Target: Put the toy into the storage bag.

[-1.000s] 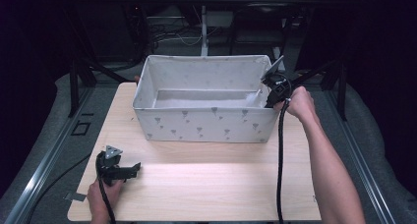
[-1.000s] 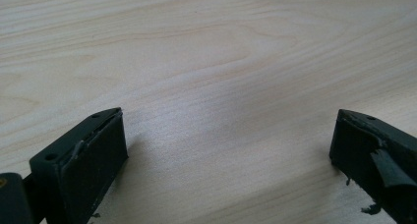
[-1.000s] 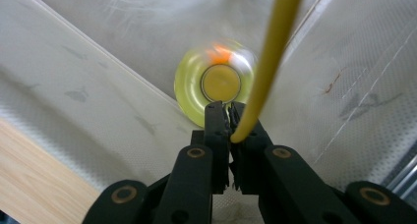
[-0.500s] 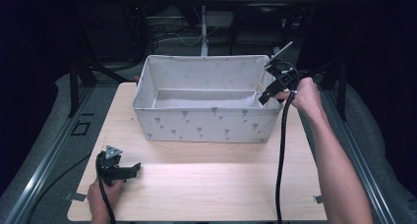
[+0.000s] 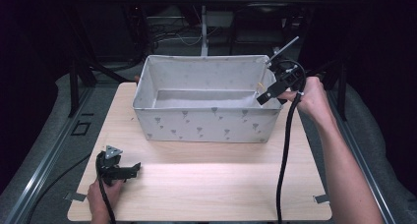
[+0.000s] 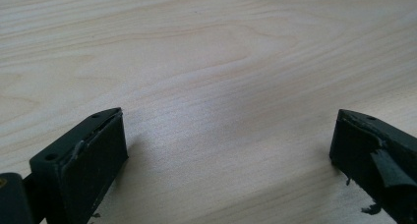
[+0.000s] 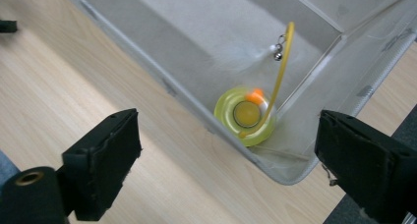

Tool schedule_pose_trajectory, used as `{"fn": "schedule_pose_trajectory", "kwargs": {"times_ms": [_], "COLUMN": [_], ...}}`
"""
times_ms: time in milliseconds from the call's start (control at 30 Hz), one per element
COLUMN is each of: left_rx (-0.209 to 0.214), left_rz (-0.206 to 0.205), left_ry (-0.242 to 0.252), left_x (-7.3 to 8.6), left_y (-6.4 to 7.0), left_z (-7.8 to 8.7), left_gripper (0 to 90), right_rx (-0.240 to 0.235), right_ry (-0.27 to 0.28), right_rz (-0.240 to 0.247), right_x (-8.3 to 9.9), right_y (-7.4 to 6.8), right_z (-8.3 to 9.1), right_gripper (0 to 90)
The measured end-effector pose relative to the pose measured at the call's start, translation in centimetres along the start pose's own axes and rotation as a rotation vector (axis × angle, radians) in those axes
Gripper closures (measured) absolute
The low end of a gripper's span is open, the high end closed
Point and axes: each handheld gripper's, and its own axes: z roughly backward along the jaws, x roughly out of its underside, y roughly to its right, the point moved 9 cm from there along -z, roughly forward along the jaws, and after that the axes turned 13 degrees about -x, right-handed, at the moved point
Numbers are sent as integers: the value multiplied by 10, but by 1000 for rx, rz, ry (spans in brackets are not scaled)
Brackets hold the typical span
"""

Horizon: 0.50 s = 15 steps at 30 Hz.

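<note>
The desk (image 5: 206, 189) is brightly lit from above with a glare patch near its middle; surroundings fall dark; the high view is soft and grainy.

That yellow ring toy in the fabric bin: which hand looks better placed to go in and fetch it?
Probably the right. The right gripper hangs open over the bin's right end, directly above the yellow ring toy. The left gripper rests open on the table, well away.
</note>
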Motion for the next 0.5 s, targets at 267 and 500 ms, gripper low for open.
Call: {"fn": "schedule_pose_trajectory", "kwargs": {"times_ms": [267,500], "left_rx": [0,1], "left_rz": [0,0], "left_ry": [0,-2], "left_x": [0,0], "left_y": [0,0], "left_z": [0,0], "left_gripper": [8,8], "right_rx": [-2,-10], "right_ry": [15,25], "right_rz": [66,109], "right_x": [10,20], "right_y": [-29,-49], "right_z": [2,-3], "right_gripper": [33,5]}}
